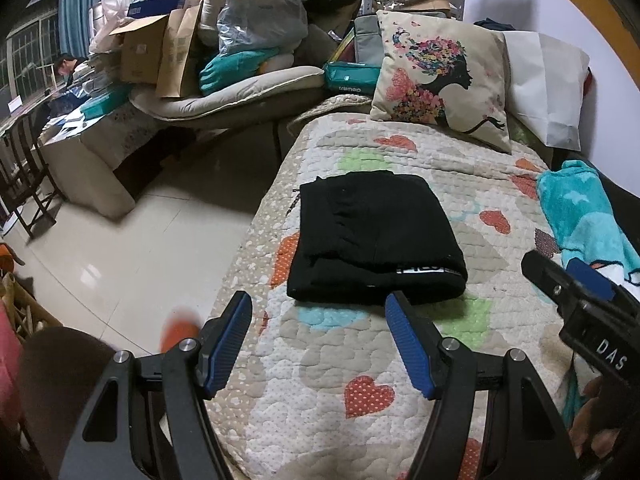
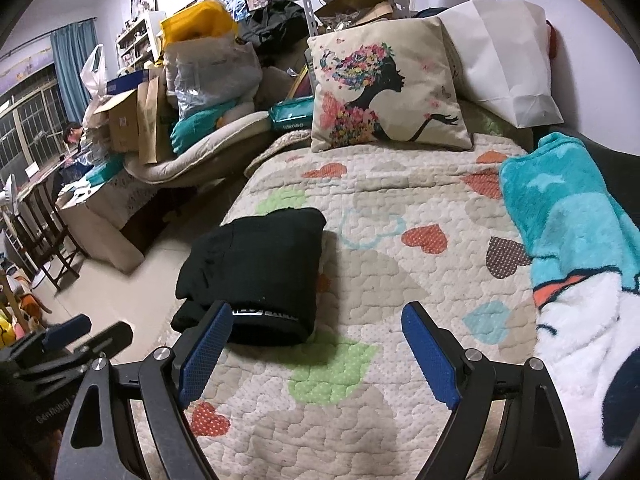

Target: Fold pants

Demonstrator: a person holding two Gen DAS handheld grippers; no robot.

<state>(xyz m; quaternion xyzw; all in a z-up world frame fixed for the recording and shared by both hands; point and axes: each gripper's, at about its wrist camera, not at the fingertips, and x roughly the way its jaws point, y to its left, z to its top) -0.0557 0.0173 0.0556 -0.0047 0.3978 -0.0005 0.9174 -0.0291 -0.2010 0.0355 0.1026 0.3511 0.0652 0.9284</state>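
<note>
**Folded pants on quilt, both grippers clear**

1. Quilt [image 1: 400, 360]: heart-patterned bed cover, serving as the flat folding surface.
2. Teal blanket [image 2: 568, 216]: bunched along the far right side, apart from the work area.
3. Cushion [image 2: 384, 84]: propped at the head of the bed, out of the way.
4. Pants [image 1: 376, 240]: black, in a compact rectangular stack near the quilt's left edge; folding looks finished.
5. Left gripper [image 1: 320, 340]: jaws spread wide, empty, just short of the stack, apparently released.
6. Right gripper [image 2: 316, 348]: likewise wide open, holding nothing, beside the stack.
</note>
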